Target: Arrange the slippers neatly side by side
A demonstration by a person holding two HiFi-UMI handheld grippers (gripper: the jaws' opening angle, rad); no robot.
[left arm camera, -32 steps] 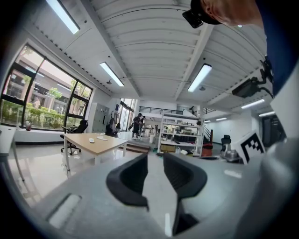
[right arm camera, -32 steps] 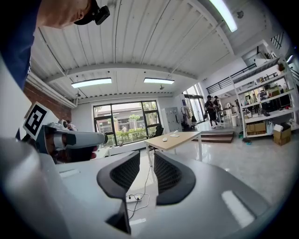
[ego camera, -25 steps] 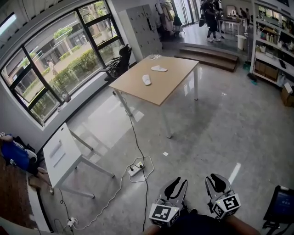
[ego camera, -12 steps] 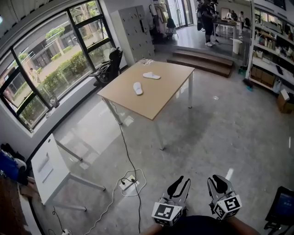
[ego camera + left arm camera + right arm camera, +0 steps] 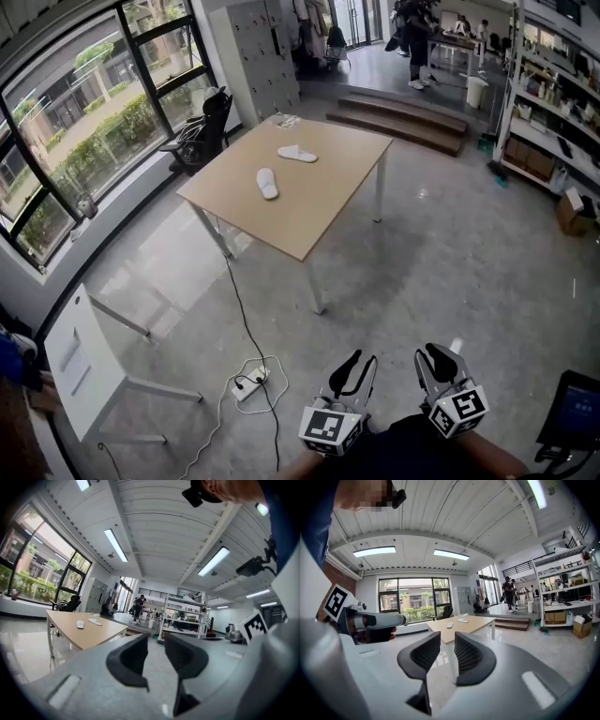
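Two flat, white, oval slippers lie well apart on a pale wooden counter (image 5: 314, 211) with thin white legs: the near slipper (image 5: 267, 183) runs lengthwise and the far slipper (image 5: 297, 154) lies crosswise behind it, near the far edge. The counter is far from both tools, across a glossy grey stone floor (image 5: 441, 253). The left tool (image 5: 364, 362) has its black, ribbed, curved jaws apart with nothing between them. The right tool (image 5: 436, 354) is the same; its jaws have just been opening and hold nothing. Only the head view shows the white power strip (image 5: 246, 386) with its looping cables and a white desk (image 5: 75, 361) on the floor. Only the right gripper view shows a hand round the left tool's smooth grey handle. The left gripper view adds metal shelving (image 5: 180, 618) and a ribbed white ceiling.
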